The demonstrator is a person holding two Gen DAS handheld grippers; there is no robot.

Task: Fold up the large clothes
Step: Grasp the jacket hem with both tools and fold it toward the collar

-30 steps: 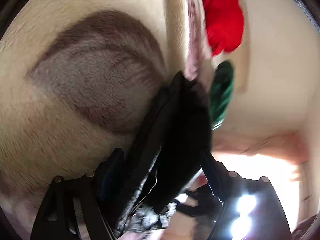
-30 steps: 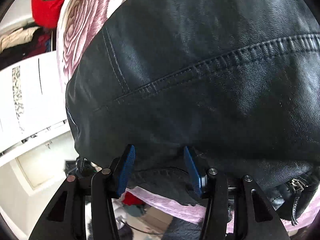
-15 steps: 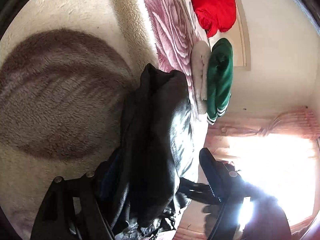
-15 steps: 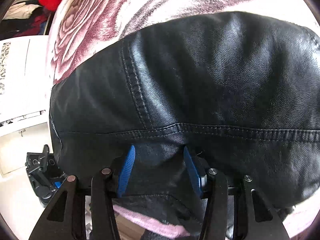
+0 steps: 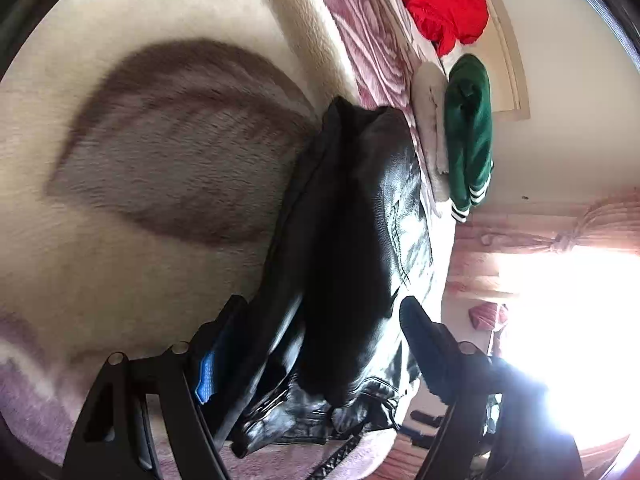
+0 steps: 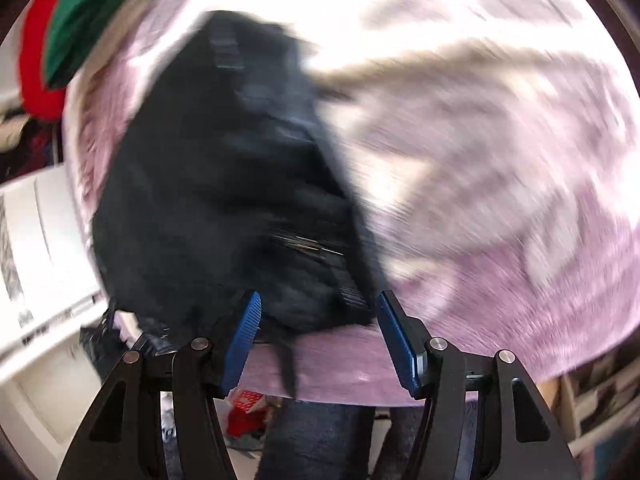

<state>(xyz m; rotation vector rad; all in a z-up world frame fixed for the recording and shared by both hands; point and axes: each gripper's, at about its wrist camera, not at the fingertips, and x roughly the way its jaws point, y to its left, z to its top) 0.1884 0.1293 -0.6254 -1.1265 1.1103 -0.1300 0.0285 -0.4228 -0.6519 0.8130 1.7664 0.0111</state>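
Note:
A black leather jacket (image 5: 352, 248) lies in a long folded bundle on the rose-patterned fleece blanket (image 5: 168, 152). My left gripper (image 5: 320, 344) is open, its fingers on either side of the jacket's near end, with leather between them. In the right wrist view the jacket (image 6: 224, 184) is motion-blurred on the pink blanket (image 6: 500, 200). My right gripper (image 6: 318, 332) is open and empty, just off the jacket's near edge at the bed's edge.
A red garment (image 5: 444, 4), a folded green garment with white stripes (image 5: 468, 128) and a white folded piece (image 5: 430, 120) lie at the far end of the bed. A bright window with pink curtains (image 5: 560, 240) is on the right. White furniture (image 6: 36, 264) stands left of the bed.
My right gripper opened wider, let go of the jacket and pulled back from it. My left gripper stayed spread around the jacket's end; the bundle now lies settled on the blanket.

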